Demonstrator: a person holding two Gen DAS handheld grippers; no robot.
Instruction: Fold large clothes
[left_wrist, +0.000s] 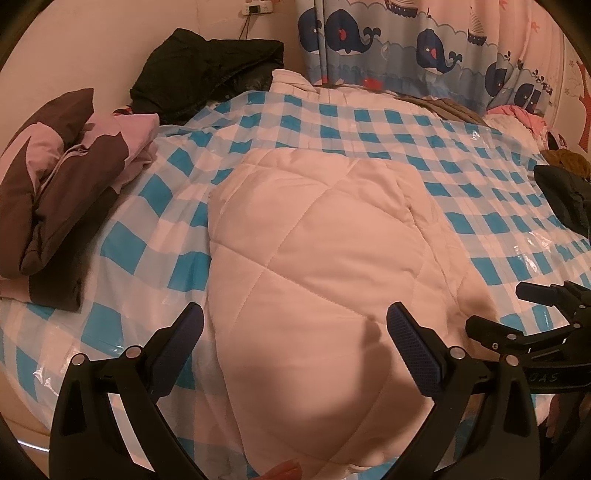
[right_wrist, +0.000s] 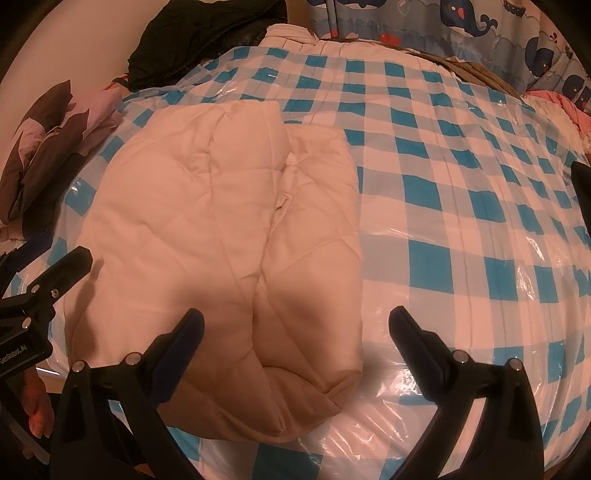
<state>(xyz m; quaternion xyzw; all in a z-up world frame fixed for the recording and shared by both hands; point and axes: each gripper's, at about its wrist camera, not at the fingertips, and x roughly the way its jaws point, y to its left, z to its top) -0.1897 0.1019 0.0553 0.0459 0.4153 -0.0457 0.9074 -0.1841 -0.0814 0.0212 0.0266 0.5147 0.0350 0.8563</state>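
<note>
A pale quilted padded garment (left_wrist: 317, 258) lies folded lengthwise on the bed; in the right wrist view (right_wrist: 221, 240) it shows as two stacked panels with a seam down the middle. My left gripper (left_wrist: 295, 321) is open and empty, its jaws spread above the garment's near end. My right gripper (right_wrist: 295, 325) is open and empty above the garment's near right corner. The right gripper also shows at the right edge of the left wrist view (left_wrist: 532, 310), and the left gripper shows at the left edge of the right wrist view (right_wrist: 55, 273).
The bed is covered by a blue and white checked plastic sheet (left_wrist: 480, 177). A folded brown and pink garment (left_wrist: 62, 192) lies at the left, a black garment (left_wrist: 207, 70) at the far left corner. A whale-print curtain (left_wrist: 406, 40) hangs behind.
</note>
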